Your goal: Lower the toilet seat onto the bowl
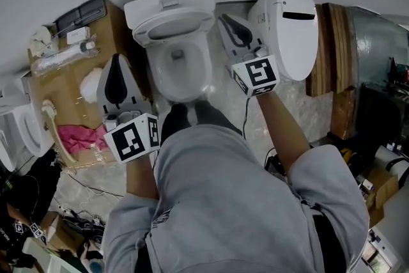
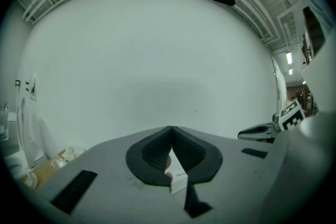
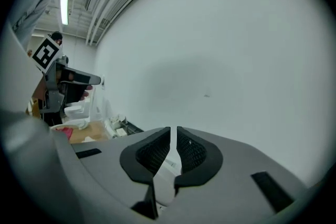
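In the head view a white toilet stands against the wall. Its seat (image 1: 174, 27) stands raised against the tank (image 1: 169, 3), and the bowl (image 1: 180, 70) below it is uncovered. My left gripper (image 1: 117, 61) hovers left of the bowl, jaws shut and empty. My right gripper (image 1: 223, 18) is right of the raised seat, close to it but apart; its jaws are shut with nothing between them. Both gripper views face the bare white wall: the left gripper (image 2: 171, 127) with its tips touching, the right gripper (image 3: 174, 128) with only a hairline slit.
A cardboard box (image 1: 70, 54) with small items and a pink cloth (image 1: 77, 137) lie left of the toilet. Another white toilet (image 1: 25, 128) is at the far left. A large white lid unit (image 1: 287, 29) and wooden boards (image 1: 335, 48) stand to the right. Cables litter the floor.
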